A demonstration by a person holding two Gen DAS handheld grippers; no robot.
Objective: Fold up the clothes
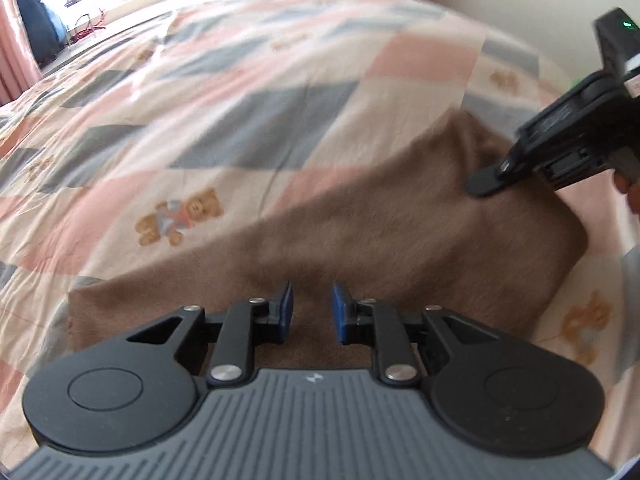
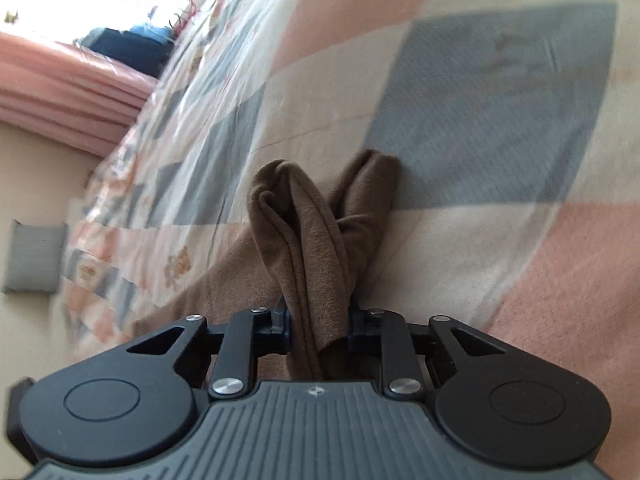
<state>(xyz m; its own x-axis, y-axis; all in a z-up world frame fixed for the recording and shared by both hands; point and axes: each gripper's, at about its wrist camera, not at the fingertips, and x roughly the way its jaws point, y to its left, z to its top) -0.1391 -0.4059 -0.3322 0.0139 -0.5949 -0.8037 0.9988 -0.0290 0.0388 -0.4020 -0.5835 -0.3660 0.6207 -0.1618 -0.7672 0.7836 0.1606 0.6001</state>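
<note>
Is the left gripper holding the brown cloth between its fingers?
No. In the left wrist view the left gripper has a clear gap between its blue fingers, and the brown cloth lies flat beneath them.

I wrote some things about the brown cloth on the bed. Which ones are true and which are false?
1. The right gripper is squeezing a bunch of the brown cloth. True.
2. The left gripper is squeezing the cloth too. False: its blue pads stand apart above the cloth with nothing pinched between them.
3. The bedspread is plain white. False: it has pink, grey-blue and cream patches.
4. There is a teddy bear picture on the bedspread. True.
5. The brown cloth lies on the floor. False: it lies on the bed.
</note>
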